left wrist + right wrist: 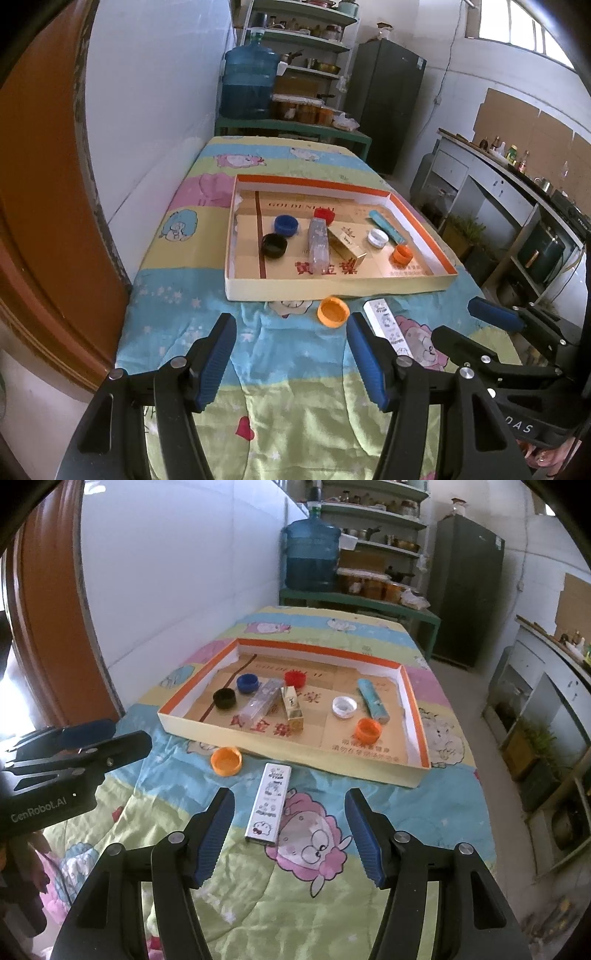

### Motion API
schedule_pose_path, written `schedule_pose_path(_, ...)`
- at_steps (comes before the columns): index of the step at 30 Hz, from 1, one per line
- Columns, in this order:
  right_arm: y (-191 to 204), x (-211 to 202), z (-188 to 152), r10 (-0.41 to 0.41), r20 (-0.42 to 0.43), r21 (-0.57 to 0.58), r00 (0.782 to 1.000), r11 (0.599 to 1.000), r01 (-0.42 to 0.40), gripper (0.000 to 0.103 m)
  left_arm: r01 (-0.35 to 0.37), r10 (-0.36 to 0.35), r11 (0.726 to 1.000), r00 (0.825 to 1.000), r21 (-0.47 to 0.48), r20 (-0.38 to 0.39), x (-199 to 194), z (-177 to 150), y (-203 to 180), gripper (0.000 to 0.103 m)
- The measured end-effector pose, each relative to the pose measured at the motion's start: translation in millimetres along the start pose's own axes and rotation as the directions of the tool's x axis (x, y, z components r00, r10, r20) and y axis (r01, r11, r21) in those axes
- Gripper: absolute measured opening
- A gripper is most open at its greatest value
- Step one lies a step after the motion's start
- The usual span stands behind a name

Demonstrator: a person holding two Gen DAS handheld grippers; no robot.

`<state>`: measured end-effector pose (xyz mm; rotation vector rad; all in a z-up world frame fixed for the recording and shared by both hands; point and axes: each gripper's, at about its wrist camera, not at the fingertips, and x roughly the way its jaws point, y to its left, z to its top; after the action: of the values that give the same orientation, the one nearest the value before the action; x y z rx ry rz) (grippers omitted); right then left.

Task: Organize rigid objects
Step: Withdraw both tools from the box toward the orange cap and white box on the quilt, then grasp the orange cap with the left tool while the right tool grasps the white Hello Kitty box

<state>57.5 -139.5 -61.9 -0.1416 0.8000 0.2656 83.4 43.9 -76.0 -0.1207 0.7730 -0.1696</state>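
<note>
We hold the left gripper and right gripper with jaws apart, empty; ahead lie an orange plastic cap, a white printed rectangular box and a shallow orange-rimmed cardboard tray.

A cartoon-printed quilt covers the tabletop, beyond which a blue water jug stands on a green bench beside cluttered shelves and a dark refrigerator, with a brown door at the left.
</note>
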Motion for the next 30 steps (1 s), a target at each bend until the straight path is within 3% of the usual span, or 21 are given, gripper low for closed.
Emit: schedule_pose_path(30,8,72,-7,-0.011,-0.104,0.039,0.994,0.999,0.016,0.064,0.033,-0.033,0.999,0.995,0.005,-0.098,43,-10,10,0.062)
